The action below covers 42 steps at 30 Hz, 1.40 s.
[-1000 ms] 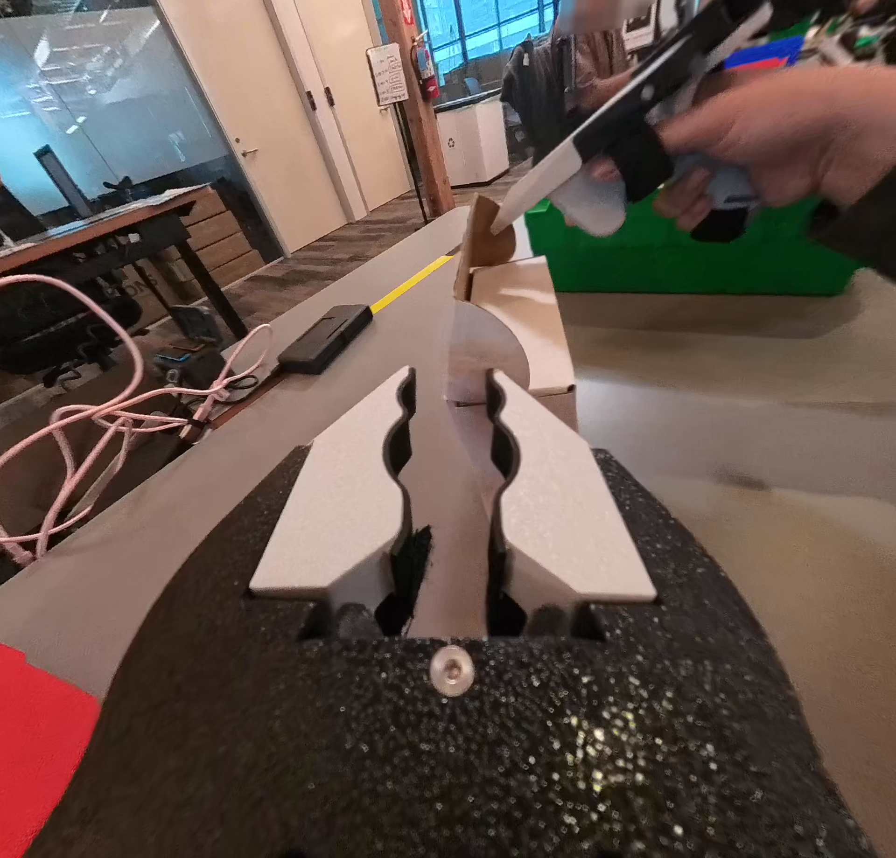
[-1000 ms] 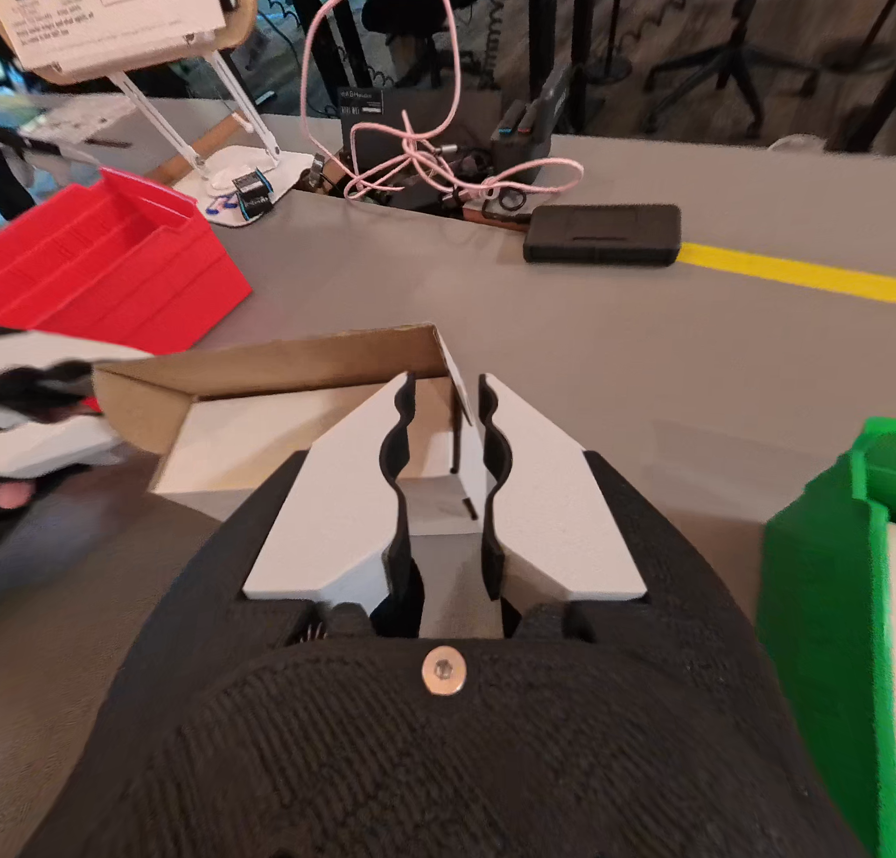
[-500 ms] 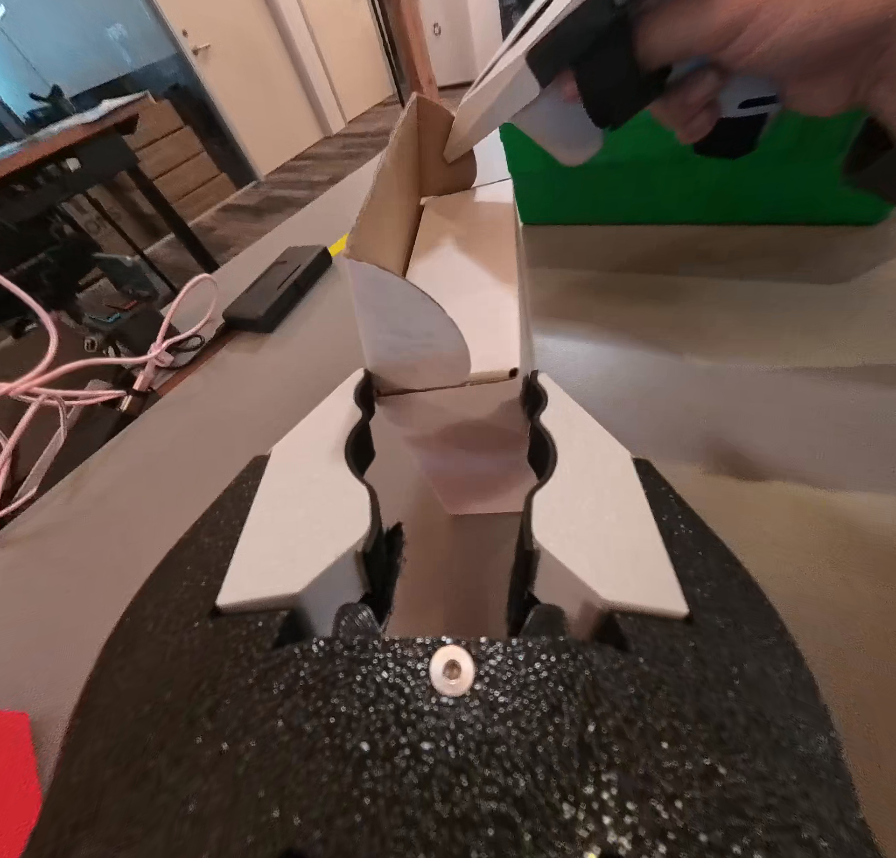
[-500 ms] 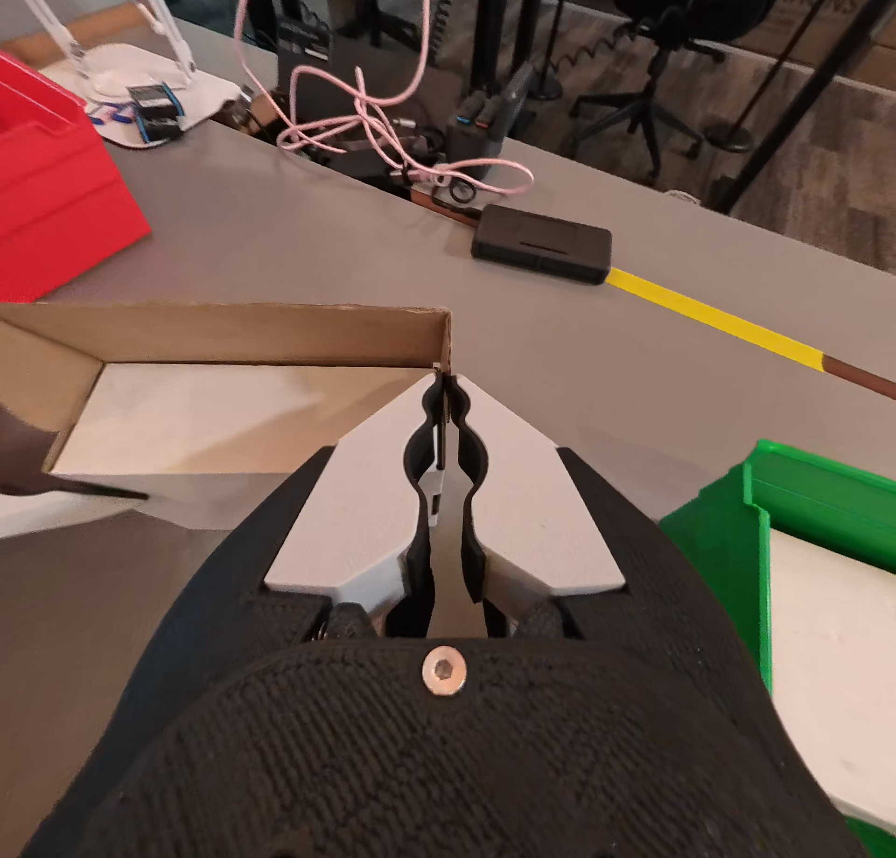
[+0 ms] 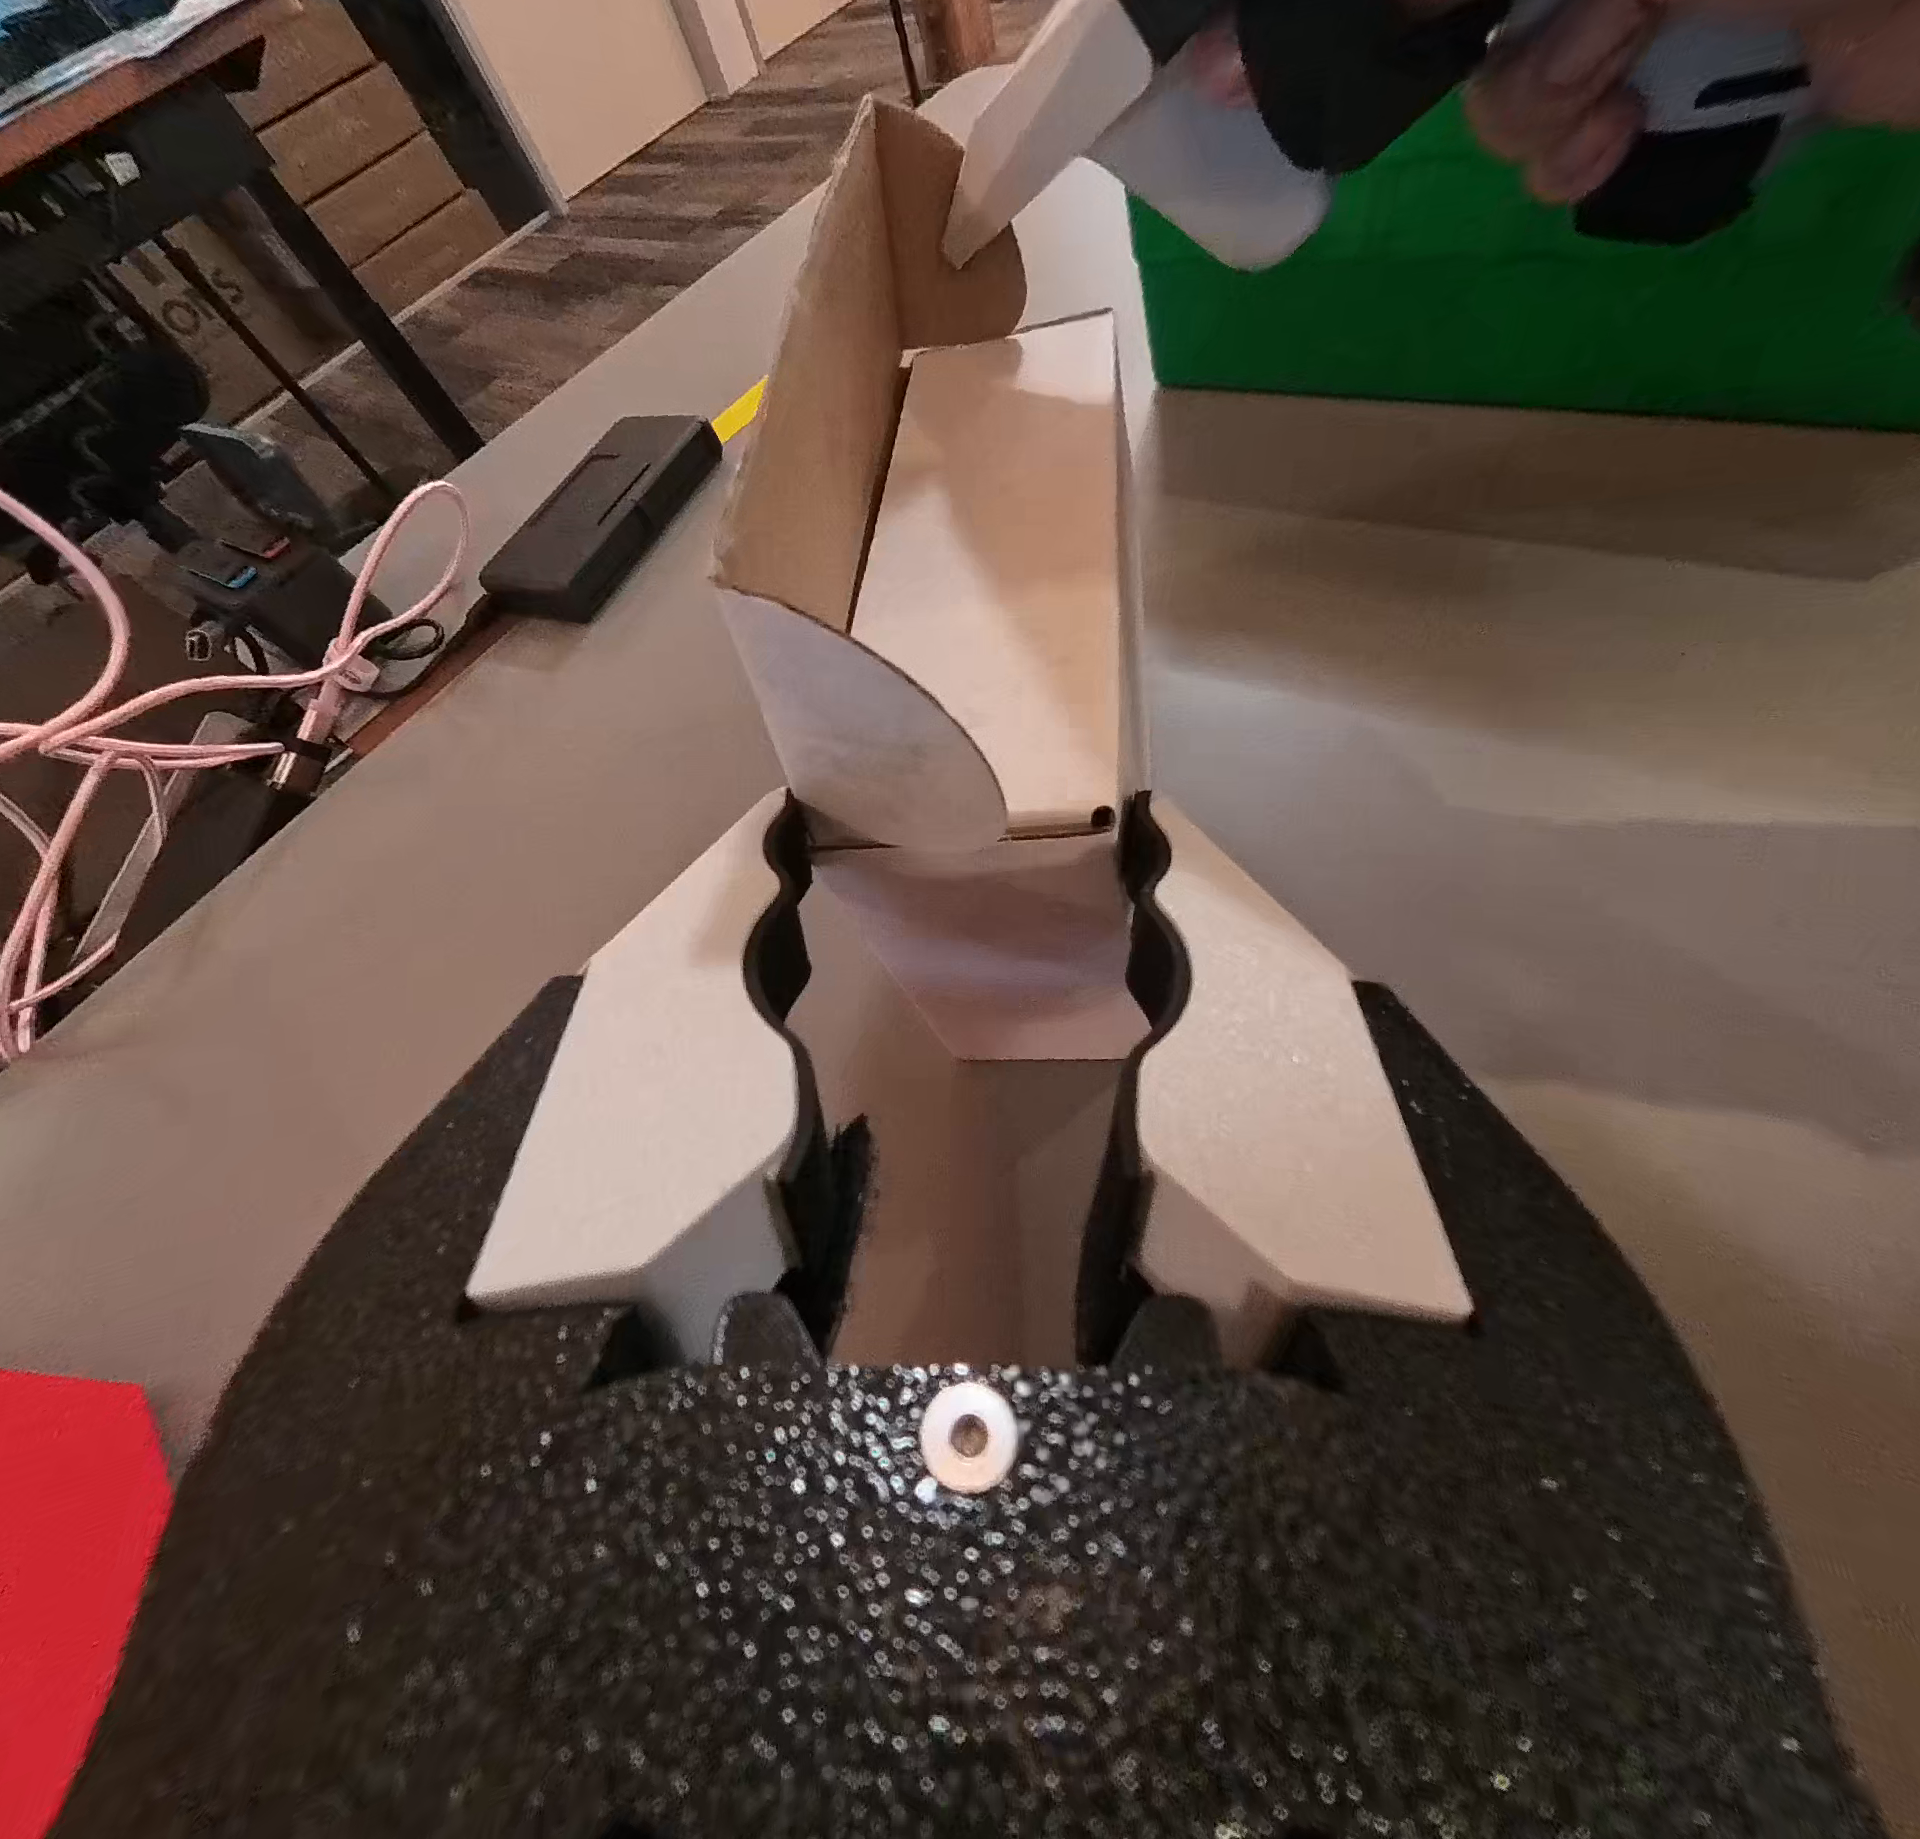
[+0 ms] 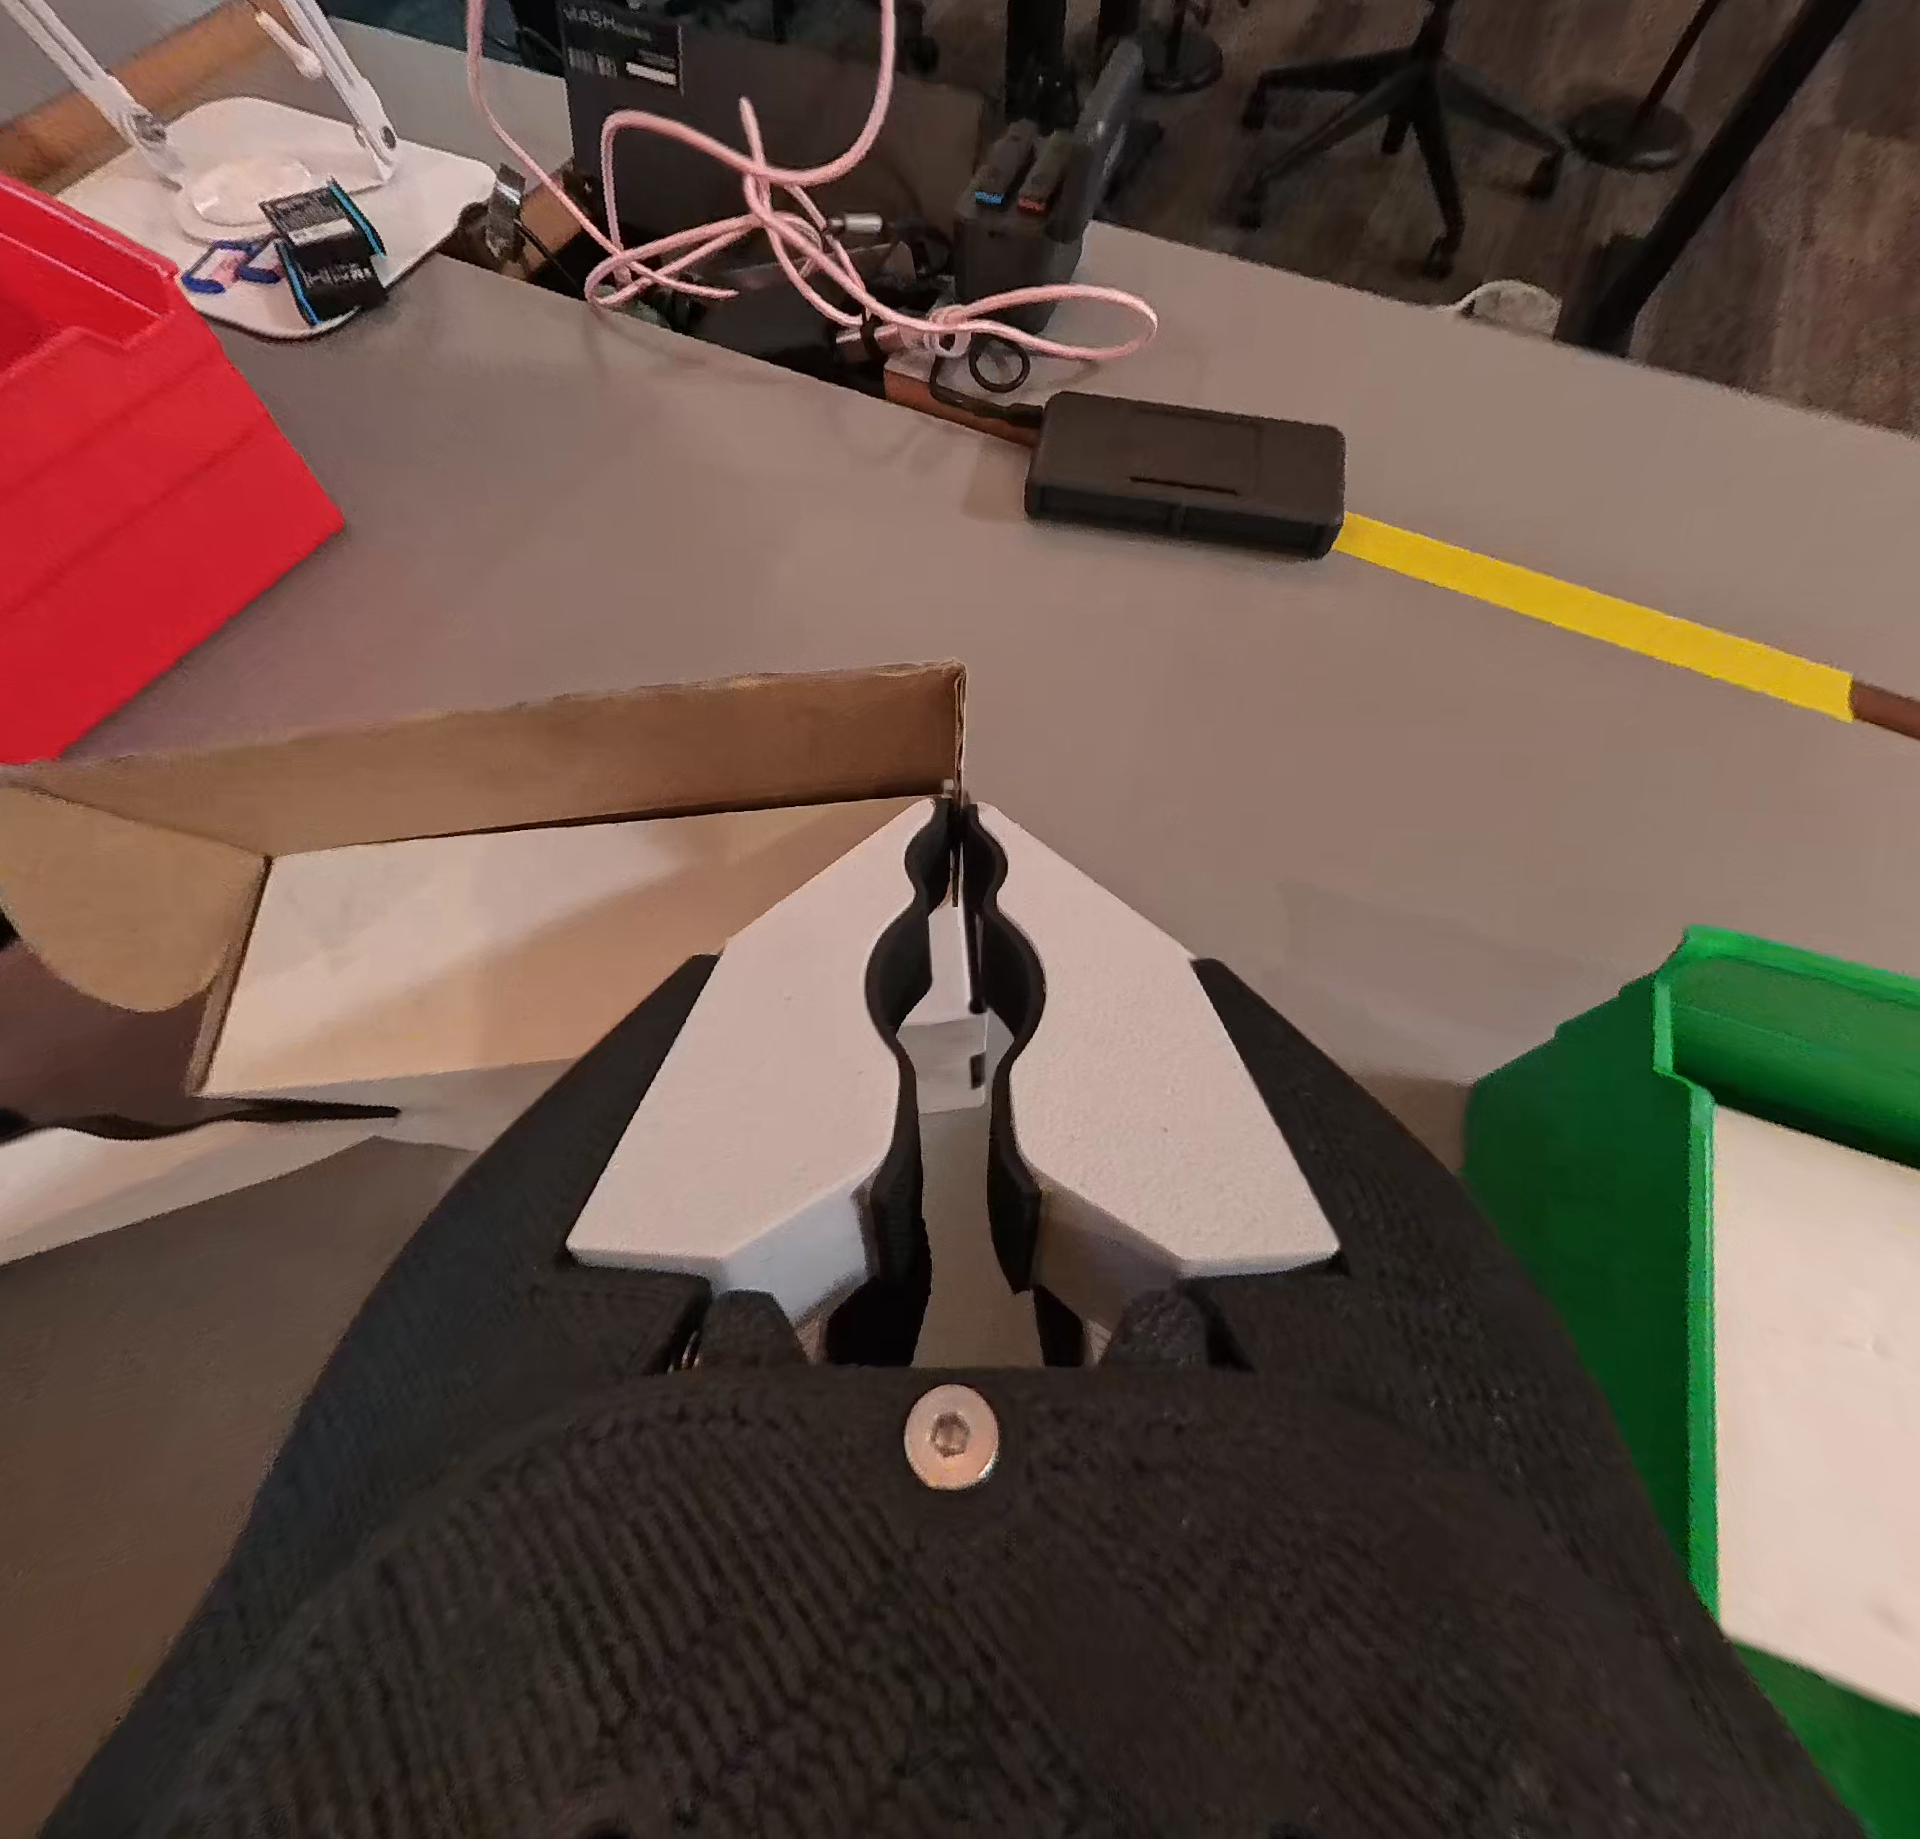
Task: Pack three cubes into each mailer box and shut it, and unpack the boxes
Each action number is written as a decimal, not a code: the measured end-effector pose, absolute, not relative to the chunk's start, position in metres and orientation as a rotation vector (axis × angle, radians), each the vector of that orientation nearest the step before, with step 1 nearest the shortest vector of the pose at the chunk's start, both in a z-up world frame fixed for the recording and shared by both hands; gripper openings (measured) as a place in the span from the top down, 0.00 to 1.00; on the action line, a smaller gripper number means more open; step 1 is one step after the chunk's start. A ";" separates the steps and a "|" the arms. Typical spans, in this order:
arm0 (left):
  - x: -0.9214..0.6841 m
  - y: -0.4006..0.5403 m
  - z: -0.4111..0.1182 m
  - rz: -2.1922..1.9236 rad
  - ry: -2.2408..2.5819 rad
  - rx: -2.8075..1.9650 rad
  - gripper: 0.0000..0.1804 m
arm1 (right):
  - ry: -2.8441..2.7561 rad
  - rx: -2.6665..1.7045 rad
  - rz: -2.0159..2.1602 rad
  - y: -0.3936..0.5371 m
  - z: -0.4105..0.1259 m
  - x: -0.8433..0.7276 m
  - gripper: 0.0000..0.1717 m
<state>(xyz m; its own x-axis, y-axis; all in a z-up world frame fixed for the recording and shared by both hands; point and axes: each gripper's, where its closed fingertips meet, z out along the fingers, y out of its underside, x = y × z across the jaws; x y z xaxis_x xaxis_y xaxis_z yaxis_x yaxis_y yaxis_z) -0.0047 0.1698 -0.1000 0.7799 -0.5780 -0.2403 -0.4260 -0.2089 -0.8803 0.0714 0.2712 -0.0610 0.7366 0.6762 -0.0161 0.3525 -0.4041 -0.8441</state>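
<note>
A white mailer box [image 5: 997, 563] lies on the grey table, running away from my left gripper [image 5: 961, 828]. The left fingers straddle its near end, with both pads against the side walls. The box's tuck flap [image 5: 821, 418] stands up and shows its brown inside. In the right wrist view the box [image 6: 520, 958] lies across the left. My right gripper [image 6: 958, 813] is shut on the thin rounded ear at the far end of the flap [image 6: 520, 761]. It also shows in the left wrist view [image 5: 971, 236], held by a hand. No cubes are in view.
A green bin [image 6: 1662, 1218] with a white item in it stands right of the box, and also shows in the left wrist view [image 5: 1507, 314]. A red bin [image 6: 125, 501] stands at the left. A black case [image 6: 1184, 475], yellow tape [image 6: 1558, 610] and pink cables [image 6: 779, 231] lie along the far edge. The left gripper's tips are roughly 15 centimeters from the right gripper's.
My left jaws opened wider and moved up around the box's near end. My right pads closed on the flap's ear and raised the flap upright.
</note>
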 end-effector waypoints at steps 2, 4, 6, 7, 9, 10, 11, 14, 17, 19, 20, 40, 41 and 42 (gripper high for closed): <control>-0.005 0.169 -0.100 -0.179 0.775 -1.835 0.67 | -0.794 -1.980 0.440 0.270 -0.061 0.072 1.00; -0.006 0.169 -0.100 -0.182 0.780 -1.827 0.66 | -0.816 -1.942 0.421 0.268 -0.064 0.075 1.00; -0.006 0.170 -0.100 -0.195 0.778 -1.823 0.66 | -0.826 -1.909 0.436 0.266 -0.067 0.077 1.00; -0.006 0.170 -0.100 -0.199 0.778 -1.820 0.66 | -0.814 -1.903 0.465 0.265 -0.068 0.078 1.00; -0.005 0.169 -0.100 -0.194 0.786 -1.806 0.66 | -0.806 -1.894 0.497 0.264 -0.068 0.079 1.00; -0.004 0.168 -0.099 -0.182 0.802 -1.792 0.66 | -0.808 -1.892 0.499 0.264 -0.067 0.080 1.00; -0.003 0.166 -0.100 -0.179 0.835 -1.778 0.66 | -0.809 -1.890 0.499 0.263 -0.067 0.080 1.00; -0.011 0.156 -0.085 -0.237 0.868 -1.710 0.69 | -0.807 -1.890 0.503 0.263 -0.067 0.079 1.00; -0.031 0.150 -0.053 -0.371 0.772 -1.623 0.71 | -0.798 -1.892 0.521 0.263 -0.067 0.079 1.00; -0.042 0.153 -0.046 -0.359 0.741 -1.610 0.74 | -0.801 -1.892 0.526 0.262 -0.067 0.078 1.00; -0.043 0.155 -0.048 -0.337 0.747 -1.614 0.74 | -0.802 -1.893 0.532 0.262 -0.067 0.078 1.00; -0.056 0.164 -0.045 -0.396 0.511 -1.673 0.72 | -0.714 -1.922 0.465 0.257 -0.069 0.074 1.00; -0.056 0.160 -0.042 -0.449 0.476 -1.688 0.71 | -0.704 -1.920 0.442 0.257 -0.069 0.074 1.00; -0.056 0.156 -0.039 -0.495 0.421 -1.709 0.71 | -0.700 -1.916 0.420 0.257 -0.069 0.074 1.00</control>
